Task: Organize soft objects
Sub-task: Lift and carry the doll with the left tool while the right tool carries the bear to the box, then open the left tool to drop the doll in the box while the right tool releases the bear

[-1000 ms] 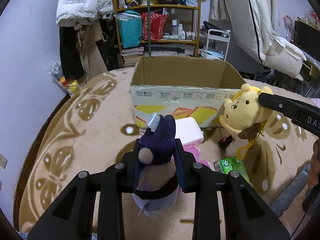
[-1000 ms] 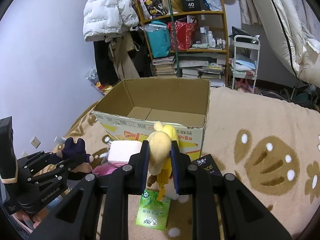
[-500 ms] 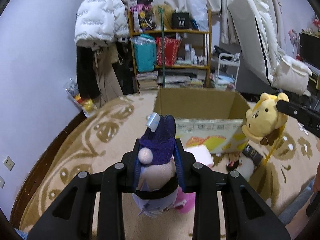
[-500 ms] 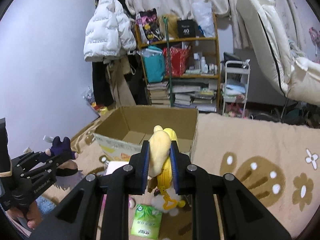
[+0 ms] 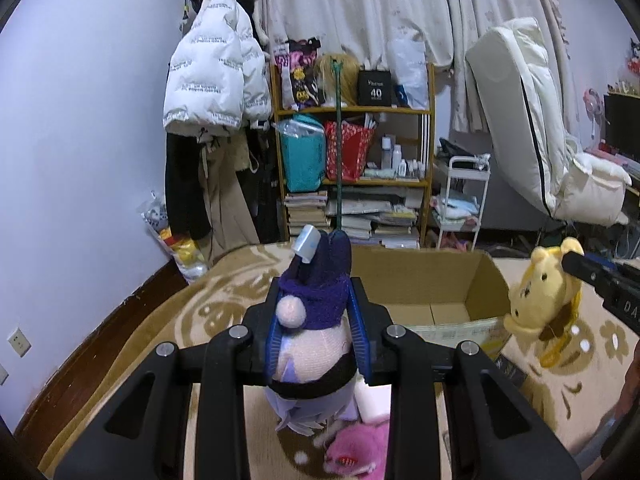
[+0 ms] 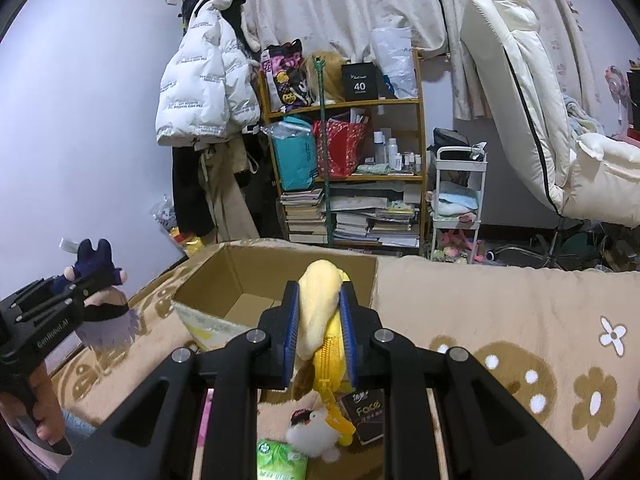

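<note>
My left gripper (image 5: 316,320) is shut on a purple-hooded plush doll (image 5: 316,312) and holds it up in the air, just short of the open cardboard box (image 5: 428,280). My right gripper (image 6: 319,320) is shut on a yellow bear plush (image 6: 320,312) with a zipper and holds it above the box's near edge (image 6: 276,276). The bear also shows at the right of the left wrist view (image 5: 540,296). The doll also shows at the left of the right wrist view (image 6: 96,280). The box looks empty inside.
On the beige patterned rug (image 6: 500,320) lie a pink plush (image 5: 356,452), a white pad (image 5: 372,402), a small white plush (image 6: 312,436), a green tissue pack (image 6: 280,460) and a dark "Face" pack (image 6: 368,412). A cluttered shelf (image 5: 352,160) stands behind the box.
Both grippers have risen with their plush toys from near the rug to above the box's rim level. The view now tilts up toward the shelf and curtains.
</note>
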Demonstrator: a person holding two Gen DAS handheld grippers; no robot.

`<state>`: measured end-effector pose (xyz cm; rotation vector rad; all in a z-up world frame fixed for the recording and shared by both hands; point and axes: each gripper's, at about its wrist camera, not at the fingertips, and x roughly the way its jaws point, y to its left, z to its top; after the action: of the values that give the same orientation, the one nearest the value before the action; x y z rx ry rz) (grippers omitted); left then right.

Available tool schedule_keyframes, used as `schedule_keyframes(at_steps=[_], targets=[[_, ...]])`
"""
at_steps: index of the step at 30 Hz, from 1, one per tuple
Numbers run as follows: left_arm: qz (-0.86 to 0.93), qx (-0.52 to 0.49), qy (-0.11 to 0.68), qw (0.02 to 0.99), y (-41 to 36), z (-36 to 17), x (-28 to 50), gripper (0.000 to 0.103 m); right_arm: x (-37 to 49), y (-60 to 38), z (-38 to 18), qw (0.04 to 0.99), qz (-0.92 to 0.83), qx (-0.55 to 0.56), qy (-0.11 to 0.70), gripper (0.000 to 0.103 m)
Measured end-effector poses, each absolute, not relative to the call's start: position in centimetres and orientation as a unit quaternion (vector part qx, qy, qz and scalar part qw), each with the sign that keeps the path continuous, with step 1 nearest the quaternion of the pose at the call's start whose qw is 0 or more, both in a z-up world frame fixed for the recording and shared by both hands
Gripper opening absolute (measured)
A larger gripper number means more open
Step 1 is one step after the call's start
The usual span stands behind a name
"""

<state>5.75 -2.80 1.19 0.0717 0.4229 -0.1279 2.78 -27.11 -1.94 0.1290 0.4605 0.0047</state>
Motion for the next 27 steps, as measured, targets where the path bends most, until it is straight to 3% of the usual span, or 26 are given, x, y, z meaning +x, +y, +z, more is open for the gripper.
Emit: schedule_keyframes(at_steps=[12, 27], targets=[[-0.069, 0.053, 0.187, 0.979, -4.5, 2.5, 10.5, 0.029, 5.6, -29.2, -1.2, 0.973, 0.002, 0.081, 0.218, 0.020], [-0.119, 0.026, 0.223, 0.967, -6.8, 0.0, 15.6, 0.029, 9.5, -29.5, -1.5, 0.971, 0.039, 0.091, 0.217, 0.016]])
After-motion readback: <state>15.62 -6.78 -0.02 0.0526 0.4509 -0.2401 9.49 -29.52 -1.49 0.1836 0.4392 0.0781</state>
